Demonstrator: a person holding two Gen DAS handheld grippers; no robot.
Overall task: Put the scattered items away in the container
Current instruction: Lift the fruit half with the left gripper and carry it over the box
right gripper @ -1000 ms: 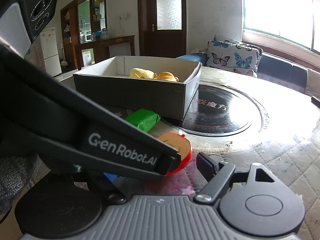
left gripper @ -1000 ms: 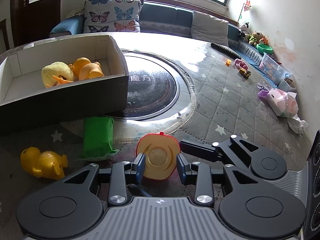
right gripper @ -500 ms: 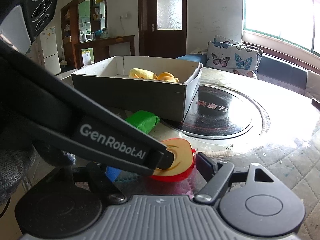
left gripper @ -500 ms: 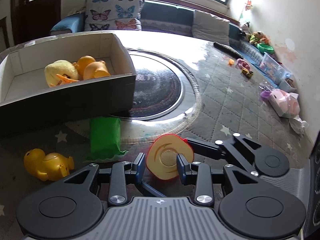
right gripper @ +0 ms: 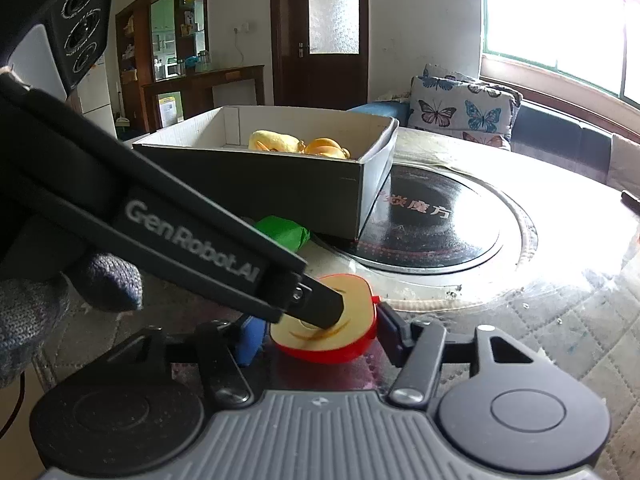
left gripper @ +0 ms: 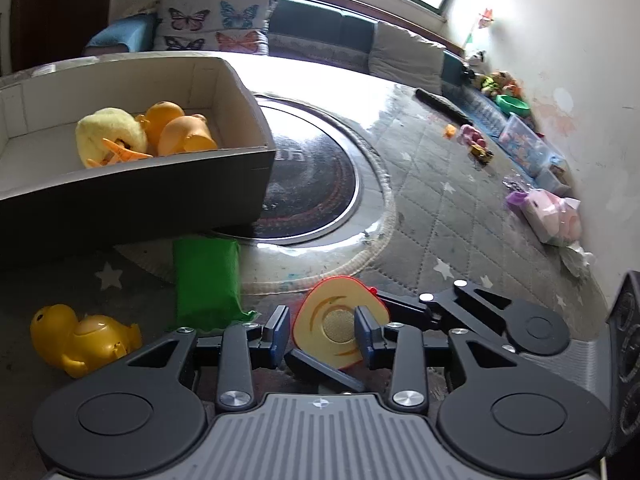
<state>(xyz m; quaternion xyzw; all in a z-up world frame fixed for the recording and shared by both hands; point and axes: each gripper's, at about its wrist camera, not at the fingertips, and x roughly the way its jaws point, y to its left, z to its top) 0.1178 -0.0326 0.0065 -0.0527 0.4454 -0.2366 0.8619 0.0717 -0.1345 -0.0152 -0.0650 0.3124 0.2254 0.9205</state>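
**Both grippers converging on the toy apple half**

Toy apple half point(left gripper: 340, 330), cut face up, red skin underneath, is sitting on the quilted table cover point(left gripper: 448, 216) just in front of the round black turntable point(left gripper: 316, 184).

Right gripper point(right gripper: 320, 338): jaws have just been closing, apple half point(right gripper: 324, 332) between them. The right-side pad is touching the red skin near the stem; the blue pad on the other side is showing a small gap, partly hidden behind the left gripper's finger. Calling it not clamped yet.

Left gripper point(left gripper: 322, 330): jaws spread. One pad is lying over the apple's cut face, the other standing clear of its edge with a visible gap. From the right wrist view, the left finger point(right gripper: 316, 306) is resting its tip on the cut face. Not gripping anything.

Cardboard box point(left gripper: 152, 192) is sitting further back, one corner overhanging the turntable. Inside: a yellow plush duck point(left gripper: 110, 136) and orange toys point(left gripper: 180, 130).

Outside the box on the cover: green packet point(left gripper: 208, 276) right against the box's front wall, and a yellow plastic duck toy point(left gripper: 80, 336) nearer the left gripper, apart from the packet.

Gloved hand point(right gripper: 48, 300) is showing at the left edge of the right wrist view.
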